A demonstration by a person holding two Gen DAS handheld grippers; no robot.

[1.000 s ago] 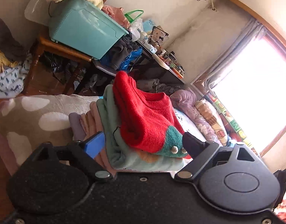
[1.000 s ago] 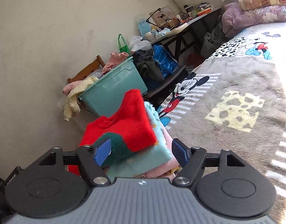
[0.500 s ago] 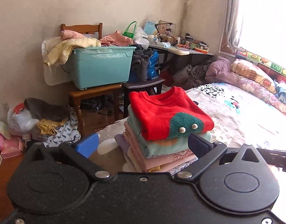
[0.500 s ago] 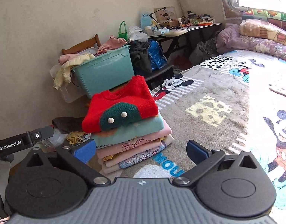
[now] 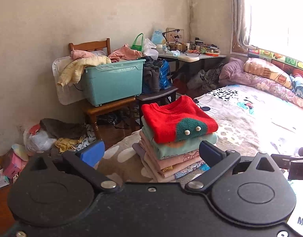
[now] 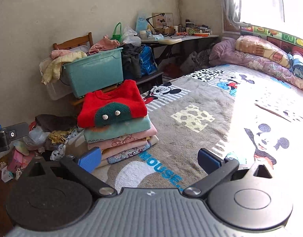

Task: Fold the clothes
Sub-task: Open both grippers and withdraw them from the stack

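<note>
Both hand-held grippers are empty, jaws spread wide — left hand-held gripper [image 5: 150,154] and right hand-held gripper [image 6: 149,159] hang clear of the folded stack [image 6: 118,126], touching nothing. The stack sits at the bed [image 6: 193,134] corner, red sweater [image 5: 177,119] on top, and reads as done. It lies dead ahead of the left one and ahead-left of the right one, so the left is better lined up with it. My guess: the next garment comes from the teal bin [image 5: 114,84] on the chair [image 5: 110,106] — beyond the stack, toward the wall, again on the left hand's side. The yellowish piece [image 5: 80,68] draped over its rim looks easiest to reach.
</note>
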